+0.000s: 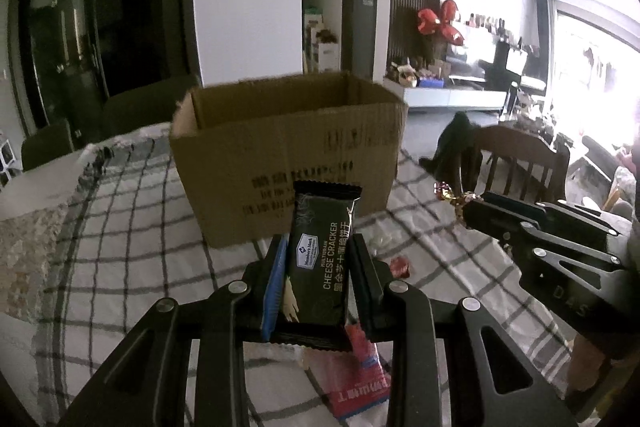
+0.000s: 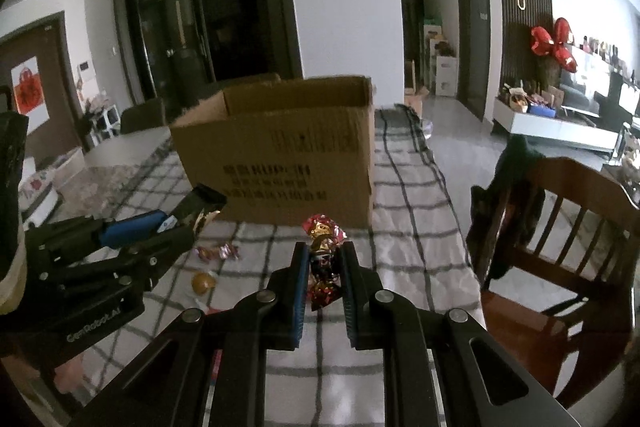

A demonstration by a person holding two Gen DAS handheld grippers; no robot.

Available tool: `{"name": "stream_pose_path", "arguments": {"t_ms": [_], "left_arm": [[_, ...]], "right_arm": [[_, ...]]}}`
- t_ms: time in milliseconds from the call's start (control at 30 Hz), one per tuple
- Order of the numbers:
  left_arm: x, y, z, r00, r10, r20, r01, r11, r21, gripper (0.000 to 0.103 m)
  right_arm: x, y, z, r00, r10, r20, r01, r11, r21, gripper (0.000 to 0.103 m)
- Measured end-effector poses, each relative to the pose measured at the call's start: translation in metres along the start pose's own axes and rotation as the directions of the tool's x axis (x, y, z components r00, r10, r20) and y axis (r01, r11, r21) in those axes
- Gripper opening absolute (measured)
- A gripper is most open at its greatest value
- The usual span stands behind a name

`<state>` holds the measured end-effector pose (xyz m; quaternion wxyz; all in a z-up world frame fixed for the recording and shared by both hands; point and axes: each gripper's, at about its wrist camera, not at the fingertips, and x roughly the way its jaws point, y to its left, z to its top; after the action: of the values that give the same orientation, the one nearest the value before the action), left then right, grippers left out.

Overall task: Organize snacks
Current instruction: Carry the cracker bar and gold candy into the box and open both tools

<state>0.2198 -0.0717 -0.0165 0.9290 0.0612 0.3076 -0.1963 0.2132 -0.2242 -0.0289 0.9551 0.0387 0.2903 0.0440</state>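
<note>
Left gripper [image 1: 316, 247]: jaws narrow, clamped on the dark cheese cracker packet [image 1: 320, 259], which stands on end between the pads with its top edge free above them. Right gripper [image 2: 323, 255]: jaws nearly together, pinching a red-and-gold foil candy [image 2: 325, 259] by its middle, one twisted end sticking out past the tips. Both loads are clear of the checked tablecloth [image 1: 120, 227]. The open cardboard box [image 1: 288, 155] sits straight ahead of both tools, near wall facing me, rim above the level of what I hold. Judgement: step in hand is carrying both snacks to the box. To do it well I should bring the tips above the near rim before going forward, keep both grips firm until each load is over the opening, and let go one at a time. Both tools tilt moderately downward, side by side, left one visible at the right camera's left edge. More candies [image 2: 218, 251] lie loose on the cloth.
</note>
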Motion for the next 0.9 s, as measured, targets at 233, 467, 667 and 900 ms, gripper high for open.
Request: {"name": "stream_pose_path", "arguments": {"t_ms": [233,467,667,900], "left_arm": [[-0.008,0.008,0.028,0.998,0.018,0.062,-0.018,1.000,0.002,0.031],[-0.005,0.021,0.066,0.990,0.043,0.135,-0.048,0.998,0.031,0.031],[0.008,0.036,0.097,0.984,0.077,0.160,-0.088,0.994,0.059,0.031],[0.035,0.055,0.122,0.987,0.080,0.140,-0.089,0.994,0.057,0.031]], "right_arm": [[-0.003,0.008,0.029,0.997,0.038,0.068,-0.038,0.999,-0.009,0.017],[0.014,0.012,0.067,0.991,0.086,0.103,-0.086,0.996,-0.007,0.017],[0.032,0.016,0.102,0.986,0.086,0.141,-0.081,0.996,-0.040,0.017],[0.061,0.019,0.131,0.986,0.083,0.142,-0.075,0.995,-0.059,0.017]]}}
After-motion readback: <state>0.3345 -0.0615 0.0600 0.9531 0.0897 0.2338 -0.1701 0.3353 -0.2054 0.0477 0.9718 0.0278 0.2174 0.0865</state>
